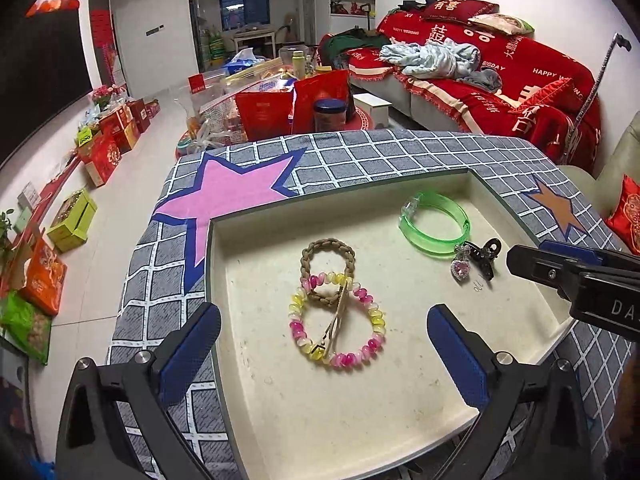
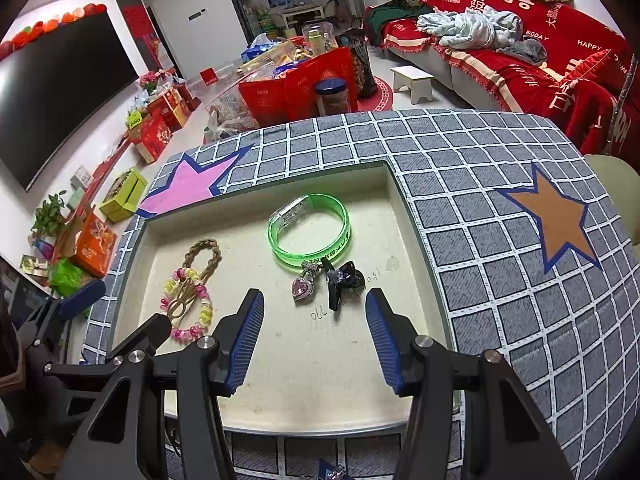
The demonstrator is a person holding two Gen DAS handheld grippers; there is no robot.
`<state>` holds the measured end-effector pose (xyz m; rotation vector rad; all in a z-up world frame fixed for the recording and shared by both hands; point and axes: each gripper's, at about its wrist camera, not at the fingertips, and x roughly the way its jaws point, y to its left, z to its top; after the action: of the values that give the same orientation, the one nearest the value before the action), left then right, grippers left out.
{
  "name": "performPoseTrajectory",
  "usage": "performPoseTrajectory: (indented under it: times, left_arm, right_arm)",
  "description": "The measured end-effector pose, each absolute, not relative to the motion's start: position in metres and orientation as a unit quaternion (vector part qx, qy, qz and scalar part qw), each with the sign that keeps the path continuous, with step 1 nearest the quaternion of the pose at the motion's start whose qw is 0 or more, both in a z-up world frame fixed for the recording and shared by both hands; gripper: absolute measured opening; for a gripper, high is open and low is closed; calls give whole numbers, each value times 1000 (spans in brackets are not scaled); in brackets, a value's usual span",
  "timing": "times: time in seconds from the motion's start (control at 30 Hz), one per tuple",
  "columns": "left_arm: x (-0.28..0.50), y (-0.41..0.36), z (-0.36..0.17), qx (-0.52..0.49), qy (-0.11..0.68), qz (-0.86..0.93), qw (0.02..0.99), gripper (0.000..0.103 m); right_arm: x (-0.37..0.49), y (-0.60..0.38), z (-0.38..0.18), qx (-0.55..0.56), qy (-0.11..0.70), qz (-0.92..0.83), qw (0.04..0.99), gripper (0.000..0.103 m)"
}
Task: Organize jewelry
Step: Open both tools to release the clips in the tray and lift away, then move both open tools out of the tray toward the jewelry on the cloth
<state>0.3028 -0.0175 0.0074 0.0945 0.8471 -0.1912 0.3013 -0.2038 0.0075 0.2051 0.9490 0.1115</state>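
Note:
A cream tray [image 1: 360, 420] [image 2: 320, 400] sits on a grey checked cloth. In it lie a pink and yellow bead bracelet [image 1: 370, 346] [image 2: 206, 312], a tan braided hair tie [image 1: 306, 256] [image 2: 204, 250], a tan hair clip [image 1: 334, 330] [image 2: 182, 306], a green bangle [image 1: 434, 236] [image 2: 310, 254], a pink heart pendant clip [image 1: 460, 268] [image 2: 302, 290] and a black claw clip [image 1: 486, 256] [image 2: 340, 280]. My left gripper [image 1: 322, 356] is open above the bead bracelet. My right gripper [image 2: 316, 338] is open just short of the pendant and claw clip, and its side also shows in the left wrist view [image 1: 576, 272].
The cloth [image 2: 500, 240] has a pink star [image 1: 232, 190] at the far left and an orange star [image 2: 556, 220] at the right. Beyond the table stand red gift bags [image 1: 288, 108], boxes on the floor [image 1: 104, 152] and a red-covered sofa [image 1: 500, 80].

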Motion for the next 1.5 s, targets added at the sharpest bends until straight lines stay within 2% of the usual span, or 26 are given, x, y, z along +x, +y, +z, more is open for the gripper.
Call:
performPoseTrajectory:
  times: [0.1, 0.13, 0.17, 0.2, 0.37, 0.43, 0.73, 0.77, 0.8, 1.03, 1.5]
  left_arm:
    - [299, -18, 7, 43, 410, -91, 906, 103]
    - [297, -18, 7, 44, 409, -90, 907, 103]
    - [295, -18, 8, 45, 408, -89, 908, 103]
    - [293, -18, 9, 45, 406, -88, 908, 103]
    - [288, -14, 13, 37, 406, -87, 909, 103]
    - [287, -13, 13, 36, 407, -87, 909, 103]
    - [277, -11, 13, 33, 414, -85, 906, 103]
    - [275, -10, 14, 32, 413, -84, 906, 103]
    - [274, -10, 14, 32, 413, -84, 906, 103]
    - [261, -5, 17, 30, 413, -84, 907, 103]
    - [229, 3, 19, 24, 417, -81, 905, 103]
  right_arm:
    - [299, -201, 8, 89, 456, 52, 884, 58]
    - [298, -200, 9, 87, 456, 52, 884, 61]
    - [296, -200, 9, 86, 455, 52, 885, 68]
    - [295, -199, 9, 86, 453, 53, 886, 72]
    - [291, -199, 13, 89, 447, 51, 889, 73]
    - [290, -198, 15, 89, 444, 51, 890, 81]
    - [277, -192, 27, 87, 413, 57, 905, 84]
    - [275, -193, 28, 89, 410, 57, 906, 91]
    - [274, -193, 29, 90, 408, 57, 907, 103]
    - [259, -193, 36, 98, 390, 60, 914, 103]
    - [229, -195, 42, 88, 402, 59, 909, 103]
